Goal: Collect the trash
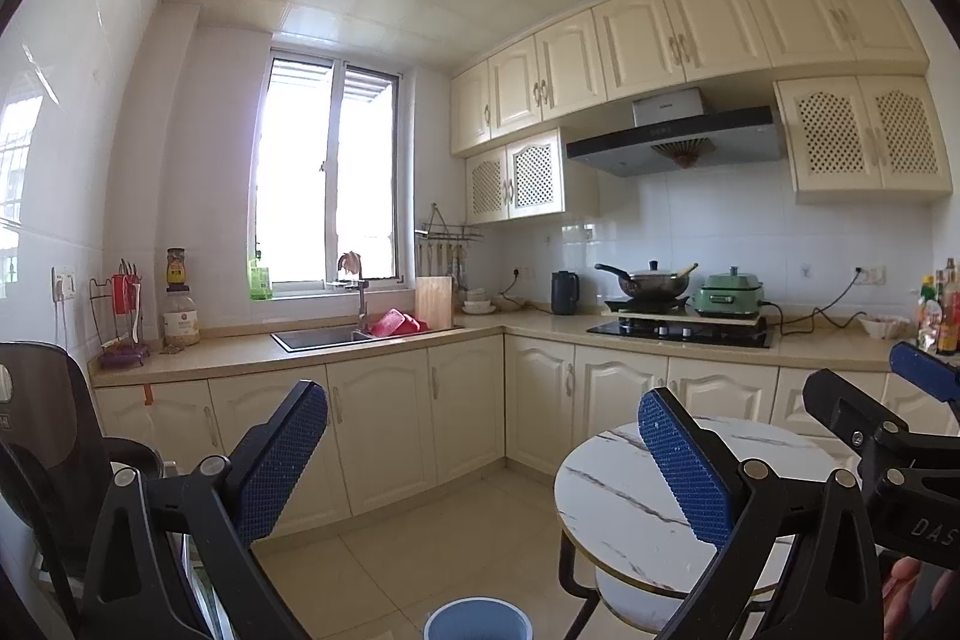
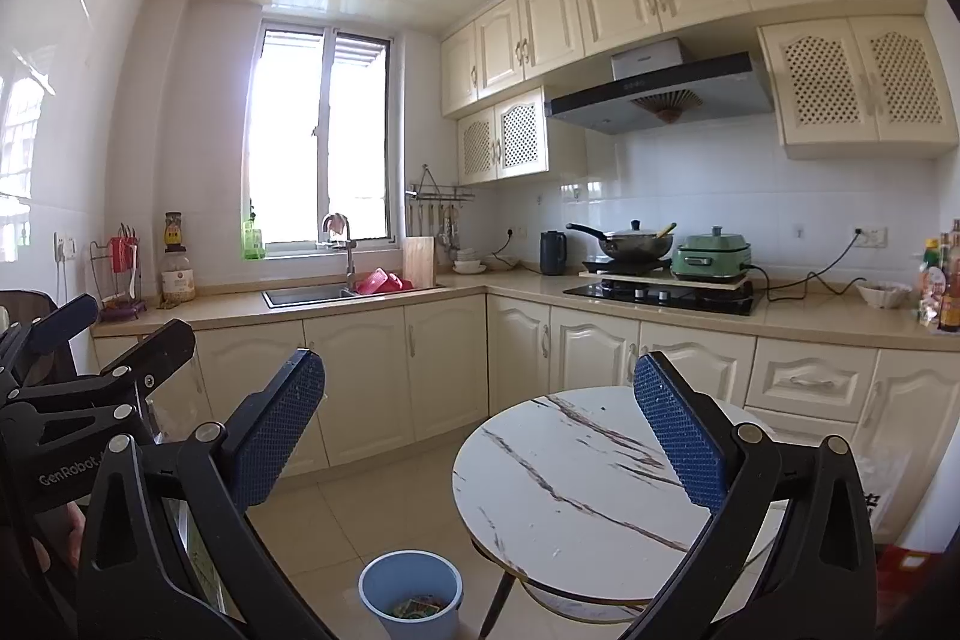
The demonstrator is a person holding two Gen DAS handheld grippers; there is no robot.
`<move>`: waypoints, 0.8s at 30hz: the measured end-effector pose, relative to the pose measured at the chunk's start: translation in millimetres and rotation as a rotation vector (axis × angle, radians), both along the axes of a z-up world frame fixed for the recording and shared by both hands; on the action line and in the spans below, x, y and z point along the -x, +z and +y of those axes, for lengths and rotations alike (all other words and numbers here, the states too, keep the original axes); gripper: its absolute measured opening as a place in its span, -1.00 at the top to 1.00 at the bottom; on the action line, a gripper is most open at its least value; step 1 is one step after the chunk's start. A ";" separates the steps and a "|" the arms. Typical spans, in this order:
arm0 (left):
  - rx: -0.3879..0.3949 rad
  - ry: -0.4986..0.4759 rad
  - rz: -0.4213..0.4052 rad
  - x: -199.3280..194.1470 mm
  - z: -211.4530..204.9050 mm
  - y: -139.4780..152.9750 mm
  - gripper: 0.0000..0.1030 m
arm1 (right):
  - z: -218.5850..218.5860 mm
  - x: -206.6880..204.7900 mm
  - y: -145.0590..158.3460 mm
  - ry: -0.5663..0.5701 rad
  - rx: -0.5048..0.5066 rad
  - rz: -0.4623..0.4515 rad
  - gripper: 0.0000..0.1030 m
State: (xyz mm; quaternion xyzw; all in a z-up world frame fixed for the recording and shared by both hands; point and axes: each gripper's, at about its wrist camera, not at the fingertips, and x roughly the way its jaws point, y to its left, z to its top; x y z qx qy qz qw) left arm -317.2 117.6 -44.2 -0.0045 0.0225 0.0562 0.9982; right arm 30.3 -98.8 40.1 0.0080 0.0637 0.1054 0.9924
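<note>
Two claws are held up side by side in a kitchen, both spread wide with nothing between their blue-padded fingers. The left claw frames cream cabinet doors and floor tiles in the lower middle of its view; the right claw frames the left half of a round marble-patterned tabletop in the lower centre of its view. In the left wrist view the same tabletop sits lower right, partly behind the right-hand finger, and the other claw's black frame shows at the right edge above a bit of a hand.

Below the right claw, at the bottom centre of the frame, stands a light blue trash bin on the floor, just left of the table's legs. Colourful trash lies in its bottom. The bin is well apart from both claws, beneath and ahead of them. In the left wrist view only its rim shows at the bottom edge.
</note>
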 end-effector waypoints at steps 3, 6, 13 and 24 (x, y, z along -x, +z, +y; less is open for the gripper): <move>0.001 0.001 -0.001 0.4 0.7 -0.2 -0.99 | 0.1 -0.3 -1.3 0.002 0.001 0.003 -1.00; 0.002 0.003 -0.001 -1.7 2.3 1.5 -0.99 | -0.5 -0.8 -1.8 0.004 0.002 0.004 -1.00; 0.002 0.004 -0.002 -2.7 2.4 2.5 -0.99 | -1.0 -2.6 -1.7 0.005 0.003 0.006 -1.00; -0.002 -0.003 0.002 -11.8 12.1 7.3 -0.99 | -3.6 -5.1 -1.7 0.008 0.004 0.008 -1.00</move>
